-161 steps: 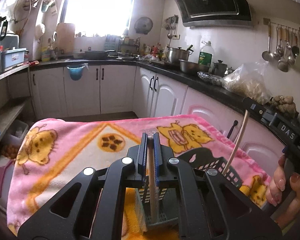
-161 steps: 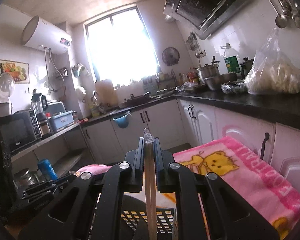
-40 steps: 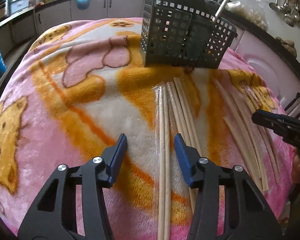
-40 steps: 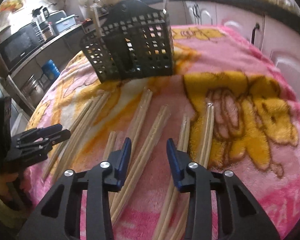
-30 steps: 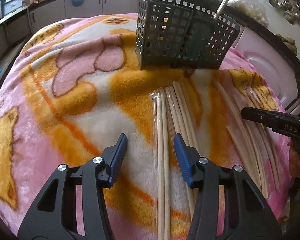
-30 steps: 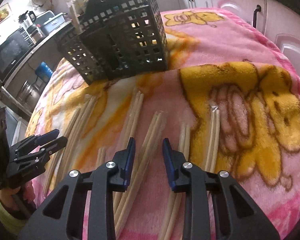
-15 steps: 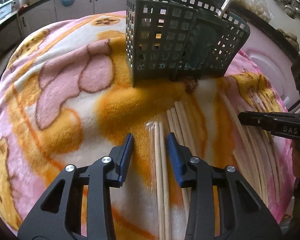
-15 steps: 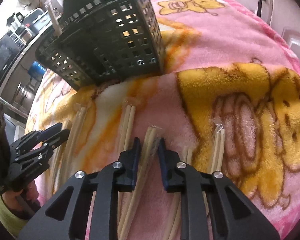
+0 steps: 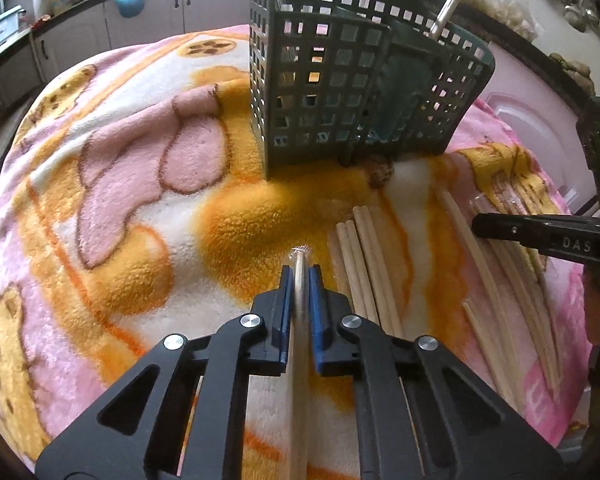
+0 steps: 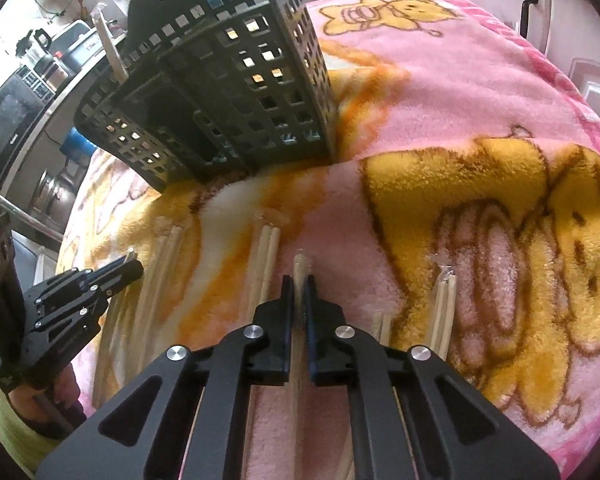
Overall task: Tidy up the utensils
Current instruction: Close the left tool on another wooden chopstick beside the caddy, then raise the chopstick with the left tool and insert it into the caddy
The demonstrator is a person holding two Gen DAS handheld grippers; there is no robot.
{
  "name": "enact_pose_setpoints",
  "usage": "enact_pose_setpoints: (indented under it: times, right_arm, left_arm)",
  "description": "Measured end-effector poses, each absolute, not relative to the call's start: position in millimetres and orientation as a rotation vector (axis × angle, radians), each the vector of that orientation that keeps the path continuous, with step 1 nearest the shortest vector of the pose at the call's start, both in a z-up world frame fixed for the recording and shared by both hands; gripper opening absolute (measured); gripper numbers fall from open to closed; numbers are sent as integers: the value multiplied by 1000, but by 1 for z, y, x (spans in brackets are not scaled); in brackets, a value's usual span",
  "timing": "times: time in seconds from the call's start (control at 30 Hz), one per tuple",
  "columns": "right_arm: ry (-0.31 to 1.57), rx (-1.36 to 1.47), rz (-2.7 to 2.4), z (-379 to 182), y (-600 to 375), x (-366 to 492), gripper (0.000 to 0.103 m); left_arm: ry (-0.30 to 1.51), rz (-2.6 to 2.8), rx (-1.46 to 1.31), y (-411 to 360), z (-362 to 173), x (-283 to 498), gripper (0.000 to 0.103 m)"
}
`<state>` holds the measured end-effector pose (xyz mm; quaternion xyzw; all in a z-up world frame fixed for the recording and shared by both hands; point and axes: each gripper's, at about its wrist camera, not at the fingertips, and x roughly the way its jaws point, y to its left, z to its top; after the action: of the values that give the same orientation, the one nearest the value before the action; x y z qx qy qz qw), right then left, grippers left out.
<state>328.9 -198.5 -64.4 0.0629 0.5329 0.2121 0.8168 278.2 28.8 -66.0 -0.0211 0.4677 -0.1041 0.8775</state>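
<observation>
Left wrist view first: the left gripper (image 9: 299,280) has just been closing, and its blue pads (image 9: 286,300) now pinch a wrapped pair of chopsticks (image 9: 299,320), whose crinkled plastic tip pokes out just past the fingertips. The pair runs back between the jaws toward the camera, low over the pink and orange blanket (image 9: 120,160). Just to its right lie more loose chopsticks (image 9: 364,264), side by side on the fleece. Beyond them, the dark slotted utensil basket (image 9: 340,92) stands upright on the blanket, with a pale stick leaning out of its far right compartment.

Over to the right wrist view: the right gripper (image 10: 299,292) has also just been closing, and its jaws are clamped on another wrapped chopstick pair (image 10: 300,272), tip showing just ahead of the fingers. More chopstick pairs (image 10: 266,256) lie just to the left, and others (image 10: 444,300) sit to the right over the yellow bear print. The basket (image 10: 220,92) stands ahead on the blanket (image 10: 460,80). At the left edge, the other gripper (image 10: 134,266) is low over the cloth, a hand (image 10: 60,396) gripping its handle.
</observation>
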Motion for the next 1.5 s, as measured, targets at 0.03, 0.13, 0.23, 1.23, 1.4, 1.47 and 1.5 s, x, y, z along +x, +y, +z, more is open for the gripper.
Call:
enact_pose_setpoints:
  times: [0.03, 0.13, 0.23, 1.23, 1.4, 1.47, 1.5]
  right_arm:
    - [1132, 136, 458, -63, -198, 327, 6]
    - [1107, 163, 481, -57, -200, 321, 6]
    - [1061, 176, 502, -46, -202, 311, 6]
    - [372, 258, 477, 86, -254, 257, 6]
    - [295, 252, 464, 99, -250, 264, 6]
    - [271, 244, 473, 104, -245, 271, 6]
    - [255, 237, 465, 106, -242, 274, 6]
  left_arm:
    - [972, -218, -47, 30, -65, 276, 2]
    - [952, -217, -58, 34, -59, 270, 1]
    - [926, -221, -70, 35, -50, 265, 1]
    - [470, -235, -175, 35, 113, 248, 1]
    - [423, -247, -184, 28, 131, 258, 1]
    - [409, -251, -194, 27, 137, 263, 1]
    - [400, -253, -198, 27, 141, 265, 1]
